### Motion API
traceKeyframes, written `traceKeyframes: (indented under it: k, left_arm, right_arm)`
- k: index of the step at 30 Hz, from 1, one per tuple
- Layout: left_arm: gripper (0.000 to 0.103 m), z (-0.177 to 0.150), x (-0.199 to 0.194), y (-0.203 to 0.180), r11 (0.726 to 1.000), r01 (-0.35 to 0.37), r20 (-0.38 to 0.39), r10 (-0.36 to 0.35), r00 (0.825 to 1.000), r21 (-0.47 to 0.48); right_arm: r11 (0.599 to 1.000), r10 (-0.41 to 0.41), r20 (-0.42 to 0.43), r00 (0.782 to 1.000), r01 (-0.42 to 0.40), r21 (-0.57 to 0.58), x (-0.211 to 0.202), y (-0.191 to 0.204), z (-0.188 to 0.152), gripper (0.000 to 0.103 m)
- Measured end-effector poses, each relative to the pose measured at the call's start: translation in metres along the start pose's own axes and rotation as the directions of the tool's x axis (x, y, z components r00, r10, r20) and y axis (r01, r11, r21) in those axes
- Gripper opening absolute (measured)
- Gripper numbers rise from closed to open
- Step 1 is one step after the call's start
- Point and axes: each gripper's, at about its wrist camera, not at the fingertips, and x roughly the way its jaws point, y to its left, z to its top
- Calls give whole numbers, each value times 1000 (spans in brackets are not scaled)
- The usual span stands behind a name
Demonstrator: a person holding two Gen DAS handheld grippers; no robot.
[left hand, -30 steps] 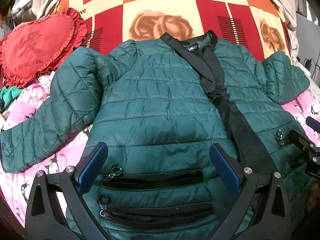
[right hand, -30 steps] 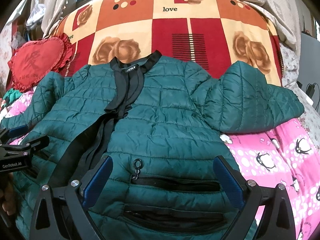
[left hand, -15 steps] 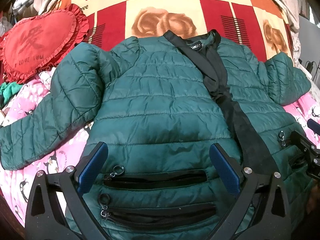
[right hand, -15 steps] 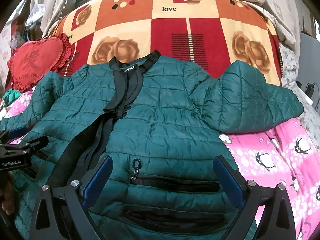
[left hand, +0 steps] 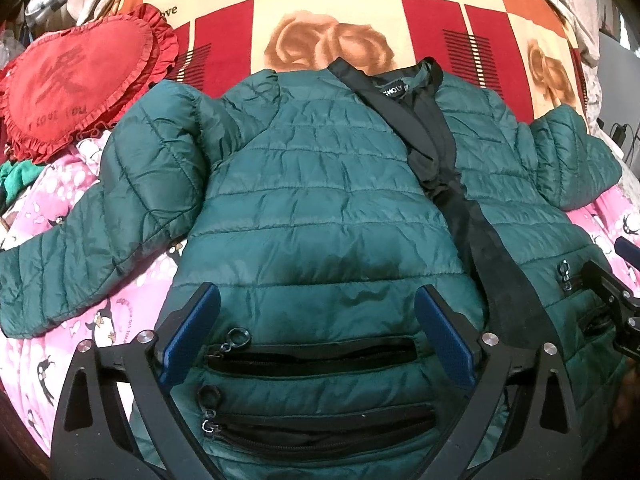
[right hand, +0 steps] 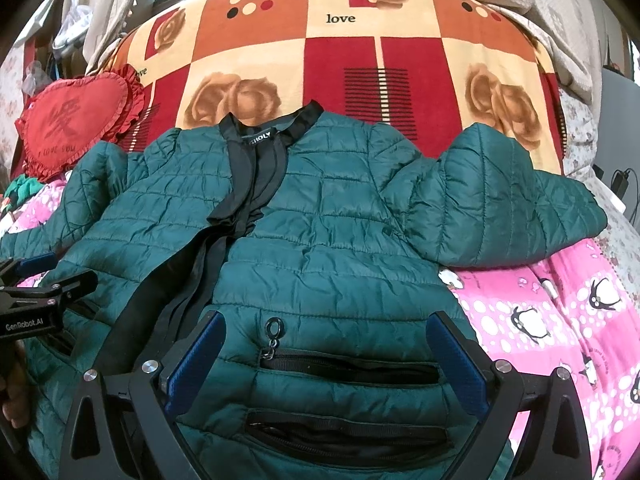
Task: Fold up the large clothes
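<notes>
- Bed [right hand: 560, 312]: pink penguin sheet shows at lower right of the right wrist view and lower left of the left wrist view; a rose-check blanket [right hand: 340, 60] fills the top of both.
- Jacket [left hand: 320, 208]: green, quilted, lying front-up across the middle of both views. Its long axis runs from the collar at top centre down to the hem at the bottom edge, under the cameras. It looks unfolded so far.
- Left sleeve [left hand: 100, 232]: slants from the shoulder down to the left edge of the left wrist view, off the body and onto the sheet.
- Right sleeve [right hand: 512, 200]: bent, its cuff end at right centre of the right wrist view, lying partly over the blanket.
- Cushion [left hand: 68, 84]: red heart, upper left, just beside the left sleeve's shoulder.
- Left gripper [left hand: 316, 340]: fingers [left hand: 192, 332] spread wide, holding nothing, low in frame above the pocket zips near the hem; whether they touch the cloth I cannot tell.
- Right gripper [right hand: 328, 360]: fingers [right hand: 460, 364] likewise spread and empty, above the other front panel's pocket.
- Key relation: each sleeve lies up and outward from the fingers on its own side, so I judge the left gripper nearer the left sleeve and the right nearer the right; a first fold would likely bring a sleeve in over the body.
</notes>
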Motion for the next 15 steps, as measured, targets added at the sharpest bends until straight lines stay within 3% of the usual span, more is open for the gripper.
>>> traceKeyframes:
  k: [8,15]
  left_arm:
    - [98,-1,3,8,1000,-16,-17,16,1000,-23]
    - [98,6,0,24,996,-79,-35,77,996,-36]
  right_arm:
    - [1000,0,-6,1000,0,2,2,-2,-1,100]
    - [1000,12,-19,1000,-12,26,6,-6,-3,100]
